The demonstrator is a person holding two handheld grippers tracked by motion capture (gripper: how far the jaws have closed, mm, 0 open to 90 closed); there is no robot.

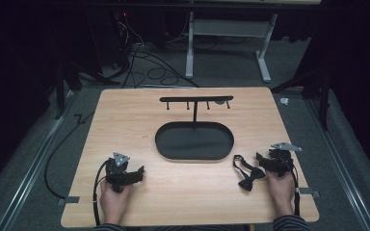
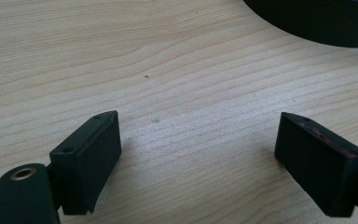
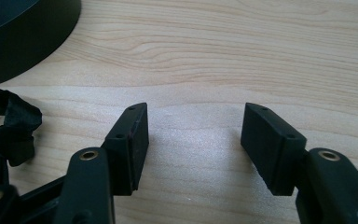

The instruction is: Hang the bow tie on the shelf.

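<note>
Left hand (image 1: 113,199): resting near the table's front-left, holding the left gripper (image 1: 137,172), jaws spread wide, gripping nothing.
Right hand (image 1: 283,188): front-right, right gripper (image 1: 259,157) jaws parted, gripping nothing.
Bow tie (image 1: 247,173): black, on the wood just beside the right gripper.
Tray (image 1: 194,140): black oval, centre, with a hook stand (image 1: 196,101) behind it.
Table (image 1: 183,202): pale wood; dark room, cables on the floor.

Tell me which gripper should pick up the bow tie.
Right. The right gripper sits open right beside the black bow tie, which lies just off its jaws in the right gripper view. The left gripper, also open, rests across the table, beyond the oval tray.
</note>
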